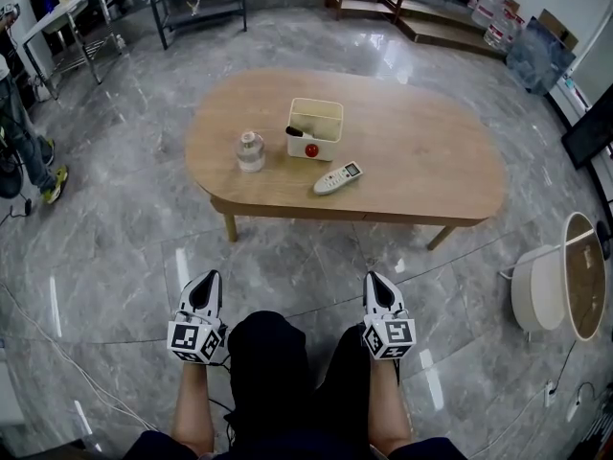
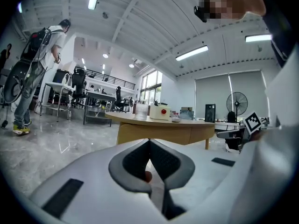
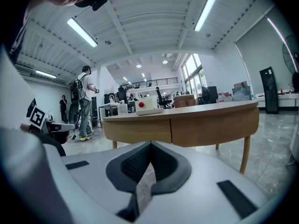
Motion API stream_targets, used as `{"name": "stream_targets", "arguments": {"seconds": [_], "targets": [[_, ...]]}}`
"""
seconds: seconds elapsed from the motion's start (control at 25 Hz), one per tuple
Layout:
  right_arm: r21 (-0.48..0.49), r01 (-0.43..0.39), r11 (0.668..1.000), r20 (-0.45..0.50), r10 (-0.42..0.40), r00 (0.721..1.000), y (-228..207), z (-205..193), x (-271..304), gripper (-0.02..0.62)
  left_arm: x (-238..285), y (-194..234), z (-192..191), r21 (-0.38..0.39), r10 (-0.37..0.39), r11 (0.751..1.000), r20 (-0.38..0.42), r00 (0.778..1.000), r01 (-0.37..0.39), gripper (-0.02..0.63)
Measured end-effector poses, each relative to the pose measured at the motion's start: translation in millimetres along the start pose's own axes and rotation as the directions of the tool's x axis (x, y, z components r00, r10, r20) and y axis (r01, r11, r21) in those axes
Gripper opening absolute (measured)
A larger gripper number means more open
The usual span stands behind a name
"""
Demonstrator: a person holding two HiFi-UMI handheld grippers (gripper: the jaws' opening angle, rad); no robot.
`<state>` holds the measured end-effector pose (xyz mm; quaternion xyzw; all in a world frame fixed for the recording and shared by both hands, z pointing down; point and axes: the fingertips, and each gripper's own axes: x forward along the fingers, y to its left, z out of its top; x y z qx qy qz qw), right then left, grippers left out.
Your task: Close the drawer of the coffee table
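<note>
Head view: coffee table (image 1: 431,151) lies lengthwise left-right.

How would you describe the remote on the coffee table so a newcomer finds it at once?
Find the oval light-wood coffee table on the grey marble floor. Toward its near edge, in front of the cream square box and right of the clear glass jar, lies the white remote control. It alone is flat and slim, with a small screen at one end.

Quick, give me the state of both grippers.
Left gripper: closed, holding nothing.
Right gripper: closed, holding nothing.
</note>
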<state>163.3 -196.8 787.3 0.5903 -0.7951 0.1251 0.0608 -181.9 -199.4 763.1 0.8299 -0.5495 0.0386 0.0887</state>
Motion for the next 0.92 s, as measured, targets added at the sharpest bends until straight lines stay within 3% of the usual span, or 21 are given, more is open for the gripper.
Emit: {"name": "stream_targets", "arguments": {"seconds": [0.12,0.92], "targets": [[0.001,0.004,1.000,0.004,-0.004,1.000,0,-1,-2,0.025,1,-5,-3,0.028,-0.012,1.000,-0.009,1.000,0.012,0.025],[0.020,-0.024,1.000,0.012,0.024,1.000,0,0,4,0.025,-3,5,-13,0.009,0.013,1.000,-0.023,1.000,-0.013,0.025]]}}
